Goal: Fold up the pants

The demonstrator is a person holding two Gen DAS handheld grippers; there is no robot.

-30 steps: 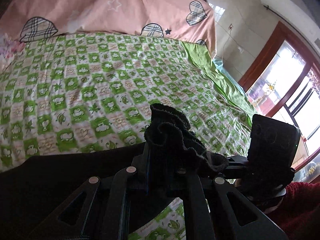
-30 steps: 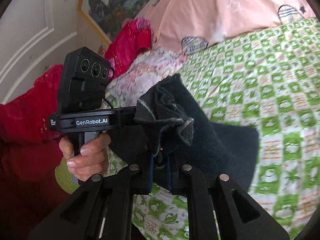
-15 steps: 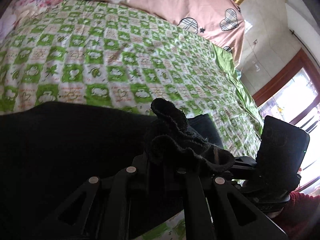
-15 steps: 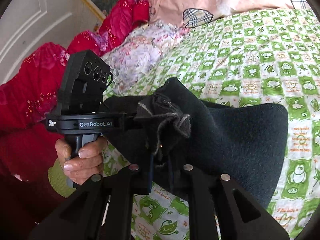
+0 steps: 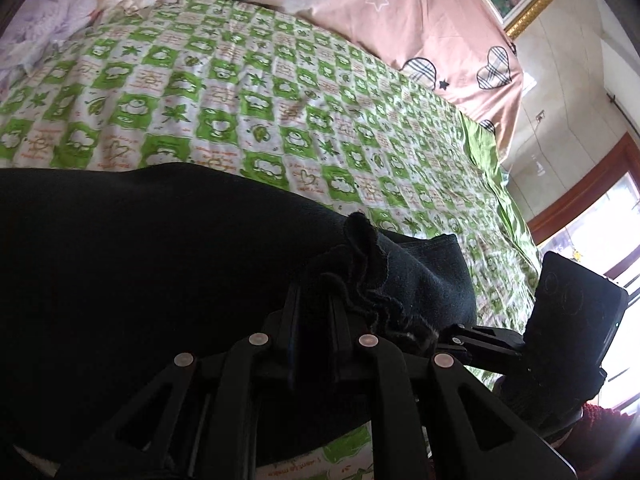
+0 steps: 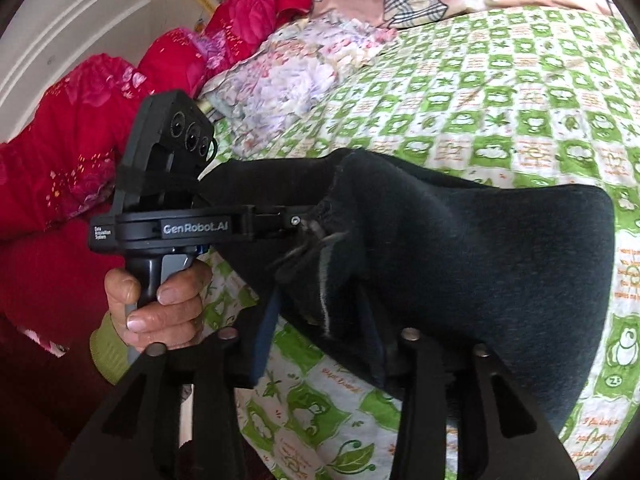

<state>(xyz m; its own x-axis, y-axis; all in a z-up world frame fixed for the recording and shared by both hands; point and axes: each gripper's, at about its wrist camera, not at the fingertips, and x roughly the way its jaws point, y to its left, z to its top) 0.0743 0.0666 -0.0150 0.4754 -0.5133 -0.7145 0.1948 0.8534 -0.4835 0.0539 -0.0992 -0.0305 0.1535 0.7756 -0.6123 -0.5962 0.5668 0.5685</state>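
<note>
Here the black pants (image 5: 160,264) lie on a bed with a green and white sheet (image 5: 248,92). They are doubled over, and the fold is a thick rounded edge toward the middle of the bed in the right wrist view (image 6: 520,264).

The left gripper (image 5: 316,312) has its fingers close together with a bunched bit of the pants' edge between them. They are starting to open, but the cloth still looks pinched there. In the right wrist view this gripper (image 6: 298,224) reaches in from the left, and a person's hand (image 6: 156,304) holds its handle.

The right gripper (image 6: 320,320) has its fingers partly apart and they are opening. The pants' edge sits in the gap between them, and the blue pad on the left finger (image 6: 264,332) does not touch the cloth. Its dark body also shows at the right edge of the left wrist view (image 5: 572,320).

A pink blanket (image 5: 400,20) with checked hearts lies at the far side of the bed. A flowered quilt (image 6: 288,80) and a red quilt (image 6: 100,128) are piled at the left in the right wrist view.
</note>
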